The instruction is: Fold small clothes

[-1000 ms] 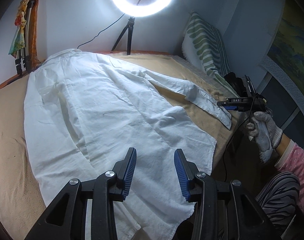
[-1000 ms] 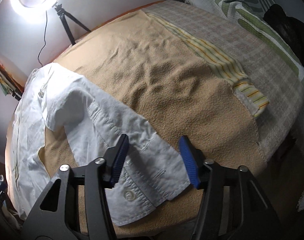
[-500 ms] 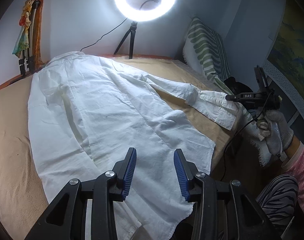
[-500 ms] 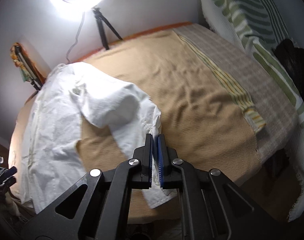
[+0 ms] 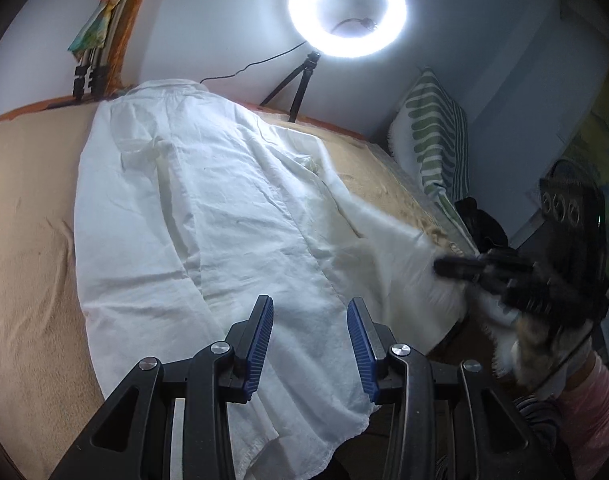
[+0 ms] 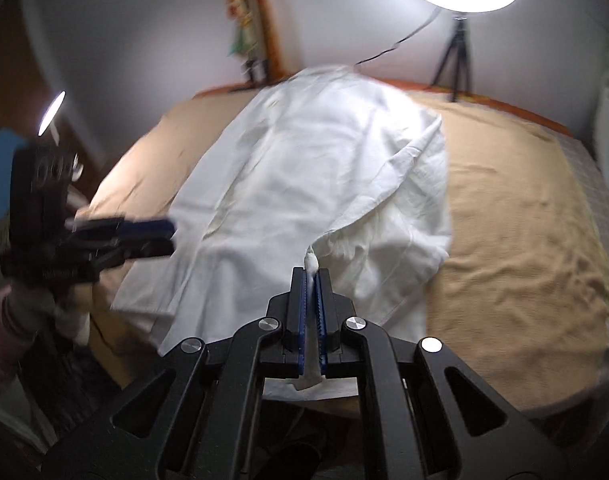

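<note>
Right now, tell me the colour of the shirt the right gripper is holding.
White, plain; the shirt shows best in the left wrist view, pinched by the right gripper.

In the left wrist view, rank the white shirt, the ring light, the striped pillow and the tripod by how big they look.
1. white shirt, by far the largest.
2. striped pillow and ring light look alike, so unranked.
3. tripod, smallest.

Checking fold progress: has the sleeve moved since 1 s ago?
Yes. The sleeve, pinched in the right gripper, has been carried left off the tan blanket onto the shirt body.
</note>
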Action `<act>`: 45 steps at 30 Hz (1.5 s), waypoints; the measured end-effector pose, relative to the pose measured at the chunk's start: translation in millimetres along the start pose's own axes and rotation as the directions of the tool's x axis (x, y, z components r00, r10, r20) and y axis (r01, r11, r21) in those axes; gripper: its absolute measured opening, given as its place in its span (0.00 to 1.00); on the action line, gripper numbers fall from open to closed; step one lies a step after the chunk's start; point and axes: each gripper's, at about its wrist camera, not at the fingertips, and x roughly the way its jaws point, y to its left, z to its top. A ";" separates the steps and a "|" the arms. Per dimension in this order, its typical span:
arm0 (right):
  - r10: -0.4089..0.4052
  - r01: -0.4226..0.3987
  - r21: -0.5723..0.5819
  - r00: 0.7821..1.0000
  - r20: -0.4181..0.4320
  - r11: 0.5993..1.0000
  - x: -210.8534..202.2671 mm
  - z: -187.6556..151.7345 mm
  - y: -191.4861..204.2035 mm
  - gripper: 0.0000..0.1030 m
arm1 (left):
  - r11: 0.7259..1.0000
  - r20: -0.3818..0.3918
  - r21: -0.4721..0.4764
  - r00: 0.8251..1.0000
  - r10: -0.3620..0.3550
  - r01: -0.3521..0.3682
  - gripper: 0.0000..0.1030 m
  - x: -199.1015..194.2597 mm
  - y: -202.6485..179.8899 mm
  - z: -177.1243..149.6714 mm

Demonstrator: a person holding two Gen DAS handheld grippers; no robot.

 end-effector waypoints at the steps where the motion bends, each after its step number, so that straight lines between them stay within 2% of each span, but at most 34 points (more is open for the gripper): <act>1: 0.005 -0.006 -0.021 1.000 -0.023 1.000 8.2 -2.0 7.3 0.06 | 1.000 0.000 -0.010 1.000 -0.003 0.003 0.38 0.4 0.3 -1.5; 2: 0.020 -0.022 -0.040 0.998 -0.053 0.999 17.9 -4.2 10.8 0.06 | 1.000 -0.001 -0.019 1.000 -0.007 0.006 0.38 1.1 0.1 -3.0; 4: 0.055 -0.060 -0.045 0.993 -0.100 0.997 27.4 -8.8 15.1 0.12 | 0.999 -0.012 -0.032 1.000 -0.025 0.025 0.39 4.8 -2.3 -7.4; 7: 0.099 -0.104 -0.046 0.990 -0.105 0.993 26.1 -9.9 10.8 0.40 | 0.998 -0.029 -0.044 0.998 -0.047 0.046 0.44 14.3 -8.1 -14.1; 11: 0.148 -0.148 -0.013 0.988 -0.042 0.989 6.8 6.4 -12.9 0.42 | 0.996 -0.056 -0.042 0.995 -0.076 0.074 0.52 35.0 -23.2 -21.5; 12: 0.126 -0.126 0.004 0.992 -0.029 0.992 4.7 13.9 -23.5 0.42 | 0.998 -0.061 -0.020 0.997 -0.056 0.055 0.56 41.7 -29.1 -23.0; 14: 0.081 -0.081 0.033 0.997 -0.010 0.996 6.4 33.1 -41.9 0.42 | 1.000 -0.066 0.026 0.998 -0.008 0.010 0.57 53.7 -38.6 -24.4; 16: 0.065 -0.065 0.071 0.998 -0.001 0.995 11.3 54.4 -64.9 0.42 | 0.996 -0.059 0.062 0.996 0.072 -0.068 0.57 65.0 -45.3 -23.9; 19: 0.020 -0.020 0.128 1.000 0.006 0.992 27.3 91.5 -99.5 0.42 | 0.991 -0.039 0.052 0.991 0.124 -0.122 0.57 75.6 -42.0 -21.4; 22: -0.003 0.003 0.190 1.000 0.002 0.982 51.9 126.8 -134.3 0.44 | 0.991 -0.060 0.016 0.989 0.136 -0.135 0.51 88.7 -31.7 -18.1; 24: -0.008 0.009 0.226 1.000 -0.006 0.974 73.9 149.2 -155.2 0.45 | 0.992 -0.080 -0.020 0.990 0.119 -0.121 0.24 96.3 -22.6 -17.4; 26: -0.013 0.018 0.256 1.000 -0.019 0.966 96.7 167.3 -171.4 0.45 | 0.996 -0.087 -0.051 0.994 0.072 -0.076 0.15 102.7 -16.6 -17.6; 27: -0.015 0.022 0.266 0.999 -0.028 0.964 107.0 174.6 -177.2 0.45 | 0.997 -0.088 -0.056 0.995 0.054 -0.060 0.05 104.7 -15.4 -18.0; 31: -0.073 0.102 0.277 0.991 -0.112 0.955 157.6 195.5 -192.7 0.45 | 0.995 -0.084 -0.090 0.996 0.024 -0.032 0.01 106.2 -12.8 -19.8; 34: -0.125 0.175 0.276 0.974 -0.190 0.945 193.2 204.0 -203.2 0.42 | 0.992 -0.072 -0.125 0.997 -0.018 0.009 0.00 102.0 -13.7 -18.7; 35: -0.129 0.181 0.270 0.971 -0.200 0.946 200.8 203.5 -205.4 0.26 | 0.992 -0.070 -0.126 0.997 -0.026 0.017 0.00 101.1 -15.2 -18.5; 36: -0.125 0.180 0.263 0.969 -0.214 0.948 208.7 204.0 -205.2 0.05 | 0.991 -0.069 -0.129 0.997 -0.035 0.026 0.00 101.1 -17.4 -17.8; 38: -0.140 0.194 0.265 0.968 -0.209 0.944 210.4 204.2 -202.4 0.05 | 0.986 -0.059 -0.156 0.996 -0.065 0.056 0.00 97.9 -19.5 -16.7; 40: -0.136 0.176 0.245 0.976 -0.172 0.953 201.8 210.0 -192.2 0.05 | 0.978 -0.046 -0.189 0.994 -0.102 0.091 0.00 93.1 -20.4 -17.3; 43: -0.187 0.205 0.137 0.973 -0.133 0.969 187.7 224.7 -163.1 0.04 | 0.960 -0.024 -0.242 0.988 -0.150 0.139 0.00 86.3 -22.3 -20.7; 45: -0.173 0.180 0.058 0.978 -0.114 0.982 186.8 233.7 -140.2 0.04 | 0.935 -0.006 -0.306 0.982 -0.190 0.179 0.00 84.8 -19.4 -25.5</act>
